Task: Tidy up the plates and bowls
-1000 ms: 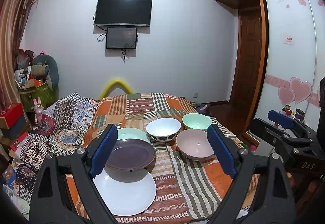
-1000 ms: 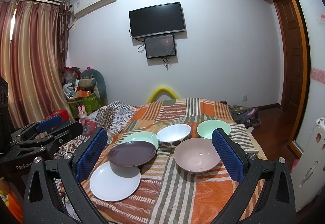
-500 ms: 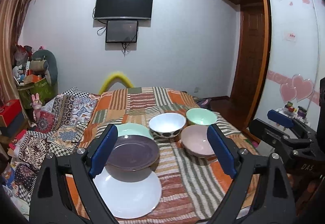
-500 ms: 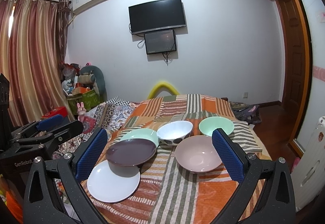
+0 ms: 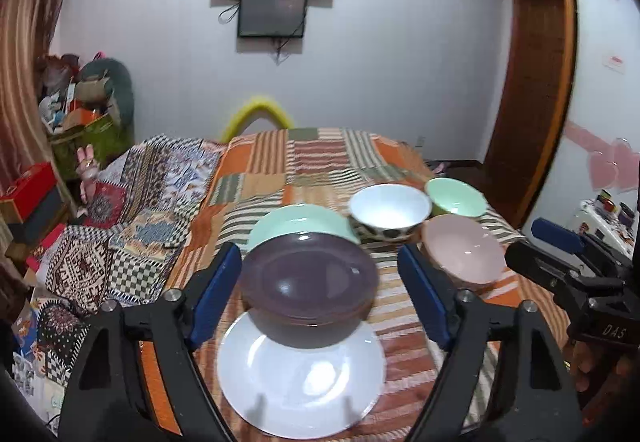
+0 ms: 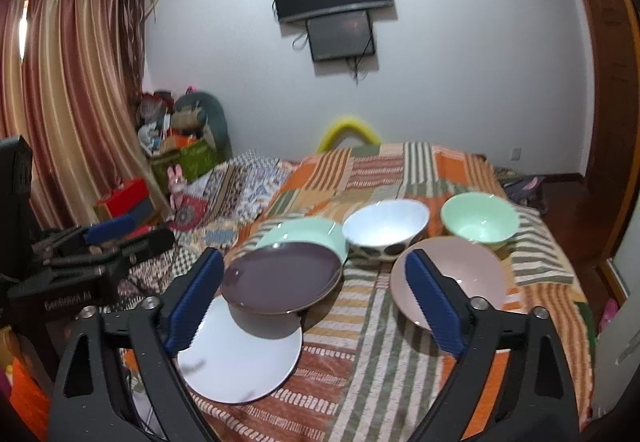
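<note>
On the patchwork bed, the dishes crowd the near right corner. A purple plate is perched on a dark bowl, overlapping the white plate at the near edge and the green plate behind it. Further back sit a white bowl, a green bowl and a pink bowl, close together. The left gripper frames the purple plate; its jaws are closing, pads not touching it. The right gripper is also closing, gripping nothing. Clutter lines the curtain.
</note>
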A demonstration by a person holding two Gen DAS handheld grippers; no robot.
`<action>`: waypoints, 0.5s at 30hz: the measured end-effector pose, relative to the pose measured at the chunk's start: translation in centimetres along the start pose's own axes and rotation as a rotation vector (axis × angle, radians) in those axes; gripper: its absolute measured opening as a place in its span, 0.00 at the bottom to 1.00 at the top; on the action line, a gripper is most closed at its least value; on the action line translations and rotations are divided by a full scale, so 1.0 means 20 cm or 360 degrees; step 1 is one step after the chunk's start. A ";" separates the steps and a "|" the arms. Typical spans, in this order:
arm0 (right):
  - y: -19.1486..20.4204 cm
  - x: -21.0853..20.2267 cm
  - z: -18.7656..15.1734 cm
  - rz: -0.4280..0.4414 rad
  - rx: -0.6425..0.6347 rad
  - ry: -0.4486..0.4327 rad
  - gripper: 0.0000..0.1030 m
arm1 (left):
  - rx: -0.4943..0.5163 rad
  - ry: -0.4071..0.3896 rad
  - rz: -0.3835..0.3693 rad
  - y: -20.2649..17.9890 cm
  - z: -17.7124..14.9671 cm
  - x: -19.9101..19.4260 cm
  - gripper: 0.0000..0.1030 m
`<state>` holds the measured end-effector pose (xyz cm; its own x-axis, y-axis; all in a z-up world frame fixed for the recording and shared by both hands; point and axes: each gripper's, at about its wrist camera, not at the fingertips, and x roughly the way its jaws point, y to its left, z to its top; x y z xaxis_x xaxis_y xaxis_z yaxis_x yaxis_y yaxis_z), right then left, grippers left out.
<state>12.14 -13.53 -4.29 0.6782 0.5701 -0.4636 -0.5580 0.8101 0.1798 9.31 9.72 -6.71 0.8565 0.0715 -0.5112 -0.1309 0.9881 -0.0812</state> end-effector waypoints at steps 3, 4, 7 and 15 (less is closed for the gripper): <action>0.01 0.10 -0.01 0.0024 0.0001 0.0063 0.71 | -0.0024 0.0044 0.0020 0.08 0.00 0.09 0.70; 0.01 0.14 -0.02 0.0034 0.0004 0.0094 0.69 | -0.0031 0.0064 0.0020 0.11 0.00 0.13 0.69; -0.01 0.24 -0.03 0.0043 0.0021 0.0162 0.63 | -0.0063 0.0145 0.0000 0.18 -0.02 0.24 0.63; -0.06 0.49 -0.09 0.0054 0.0095 0.0358 0.50 | -0.0108 0.0357 -0.0006 0.34 -0.10 0.54 0.41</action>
<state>18.56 -9.13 -10.66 0.5324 0.5576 -0.6369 -0.5448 0.8015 0.2464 16.75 16.93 -14.46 0.7256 0.0281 -0.6876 -0.1678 0.9762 -0.1373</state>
